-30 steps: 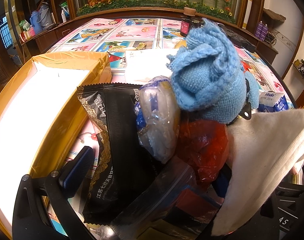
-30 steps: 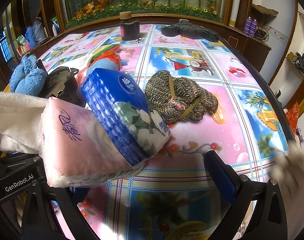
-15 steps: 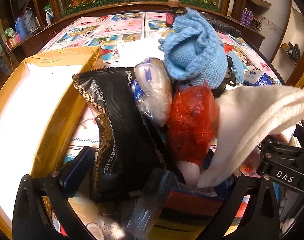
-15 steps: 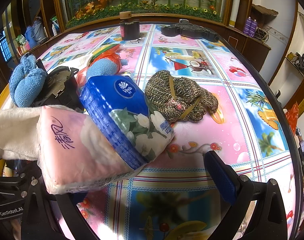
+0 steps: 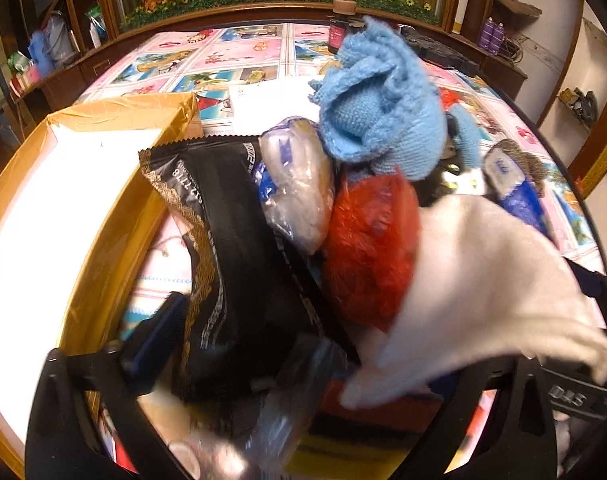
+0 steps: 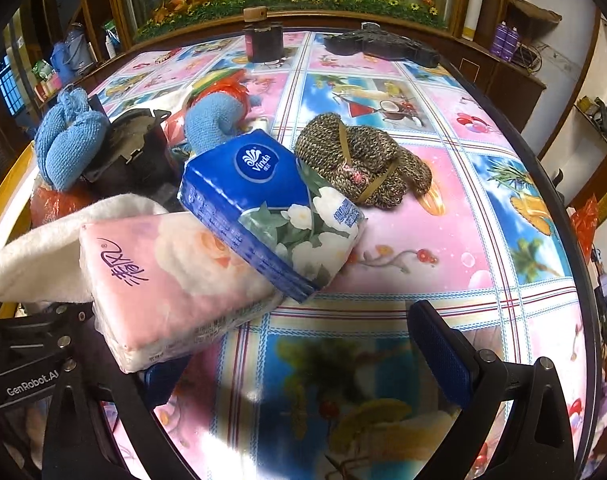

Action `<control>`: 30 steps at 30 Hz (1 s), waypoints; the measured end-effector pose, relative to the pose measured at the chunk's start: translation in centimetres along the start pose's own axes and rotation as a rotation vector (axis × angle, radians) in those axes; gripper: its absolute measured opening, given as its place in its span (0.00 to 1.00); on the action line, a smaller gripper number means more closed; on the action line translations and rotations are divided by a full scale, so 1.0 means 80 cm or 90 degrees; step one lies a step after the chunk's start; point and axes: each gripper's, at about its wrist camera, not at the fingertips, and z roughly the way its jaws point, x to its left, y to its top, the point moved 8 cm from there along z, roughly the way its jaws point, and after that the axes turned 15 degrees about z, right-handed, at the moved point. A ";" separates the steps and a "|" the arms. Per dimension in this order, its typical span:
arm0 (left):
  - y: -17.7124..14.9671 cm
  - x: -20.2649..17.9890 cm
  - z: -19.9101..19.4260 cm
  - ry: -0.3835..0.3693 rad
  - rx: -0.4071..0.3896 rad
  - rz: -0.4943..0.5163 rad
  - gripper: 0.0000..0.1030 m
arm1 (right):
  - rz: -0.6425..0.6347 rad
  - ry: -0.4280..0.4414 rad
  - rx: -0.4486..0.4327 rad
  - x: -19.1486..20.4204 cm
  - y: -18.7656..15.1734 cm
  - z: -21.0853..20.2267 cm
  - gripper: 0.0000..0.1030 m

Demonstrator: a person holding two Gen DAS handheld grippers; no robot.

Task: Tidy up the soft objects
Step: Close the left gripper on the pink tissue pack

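**Two grippers over a soft pile, box to one side**

Two tissue packs lean together in the right wrist view: pink pack (image 6: 171, 280), glossy film, squared block; blue pack (image 6: 271, 208) tilted across its far end. Beyond, apart on the tablecloth (image 6: 443, 248), a knitted brown bundle (image 6: 363, 160), coarse weave, strapped with a band. Right gripper (image 6: 303, 360) jaws stand wide; the near finger sits under the pink pack, no squeeze visible. Bare cloth lies open ahead of it.

Left gripper (image 5: 303, 360): jaws closing from wide, pile between them, a white fleecy cloth (image 5: 483, 292) draped over its right finger; whether the pads press anything I cannot tell. Pile: black foil pouch (image 5: 231, 264), serrated top edge; clear crinkled bag (image 5: 299, 188); red crinkled bag (image 5: 371, 248); blue terry cloth (image 5: 383, 108) bunched on top. Gold-walled box (image 5: 115, 216), white floor, just left of the pouch, its wall edge touching the pouch corner.
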 end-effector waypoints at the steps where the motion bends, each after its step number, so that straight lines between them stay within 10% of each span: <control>1: 0.000 -0.002 -0.008 -0.025 -0.006 -0.009 0.88 | -0.001 0.000 -0.001 0.000 0.000 0.000 0.99; 11: 0.000 0.026 -0.174 -0.007 -0.209 0.032 0.89 | -0.006 0.001 -0.005 0.003 -0.003 -0.001 0.99; 20: -0.044 0.055 -0.162 -0.019 -0.170 0.025 0.89 | 0.000 0.010 0.001 -0.019 -0.002 -0.032 0.93; 26: -0.058 0.018 -0.144 -0.079 -0.145 0.046 0.89 | 0.059 0.098 -0.182 -0.051 0.006 -0.122 0.99; 30: -0.061 -0.011 -0.144 -0.103 -0.142 0.077 0.89 | 0.067 0.102 -0.098 -0.066 -0.014 -0.101 0.94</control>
